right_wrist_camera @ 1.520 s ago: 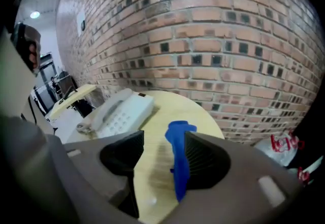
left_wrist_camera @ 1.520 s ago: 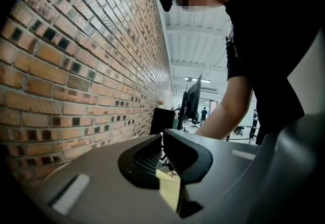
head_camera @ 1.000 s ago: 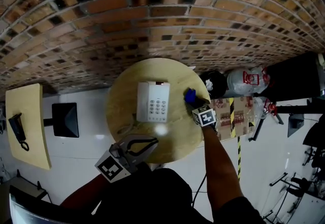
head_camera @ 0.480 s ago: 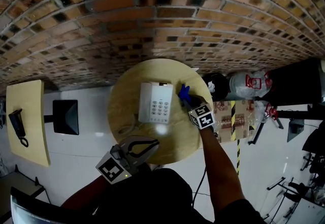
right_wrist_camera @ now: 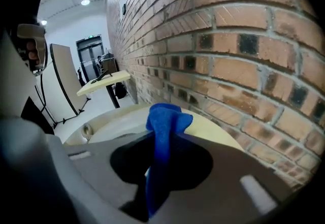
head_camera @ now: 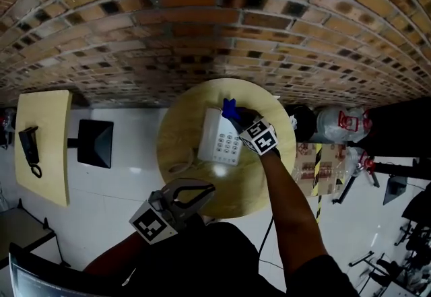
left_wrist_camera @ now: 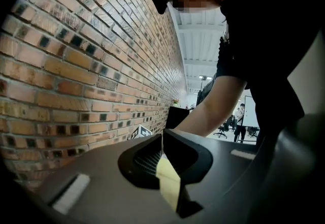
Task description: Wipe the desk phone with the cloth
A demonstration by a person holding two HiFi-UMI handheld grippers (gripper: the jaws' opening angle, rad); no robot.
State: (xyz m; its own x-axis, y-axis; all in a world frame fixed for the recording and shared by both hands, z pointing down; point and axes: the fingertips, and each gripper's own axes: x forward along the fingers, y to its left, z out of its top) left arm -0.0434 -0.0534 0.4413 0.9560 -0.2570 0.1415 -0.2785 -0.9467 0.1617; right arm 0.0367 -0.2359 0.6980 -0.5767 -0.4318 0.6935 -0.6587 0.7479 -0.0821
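A white desk phone [head_camera: 219, 139] lies on the round wooden table [head_camera: 182, 134]. My right gripper [head_camera: 237, 117] is shut on a blue cloth [head_camera: 229, 108] and holds it at the phone's far right corner, by the brick wall. In the right gripper view the cloth [right_wrist_camera: 163, 126] stands up pinched between the jaws of that gripper [right_wrist_camera: 156, 142], with the pale phone [right_wrist_camera: 119, 127] below. My left gripper [head_camera: 201, 189] hangs over the table's near edge, shut and holding nothing. In its own view, that gripper [left_wrist_camera: 162, 139] shows only a strip of yellow tabletop [left_wrist_camera: 170, 185] through its jaws.
The phone's coiled cord [head_camera: 178, 169] lies on the table left of it. A brick wall [head_camera: 202, 33] runs along the far side. A second wooden table [head_camera: 47, 154] with a black handset [head_camera: 29, 147] stands left. Bags [head_camera: 337, 120] and a cardboard box [head_camera: 315, 161] crowd the right.
My right gripper moved left from the table's right side to the phone's far corner, lifting the blue cloth with it. The left gripper stayed in place.
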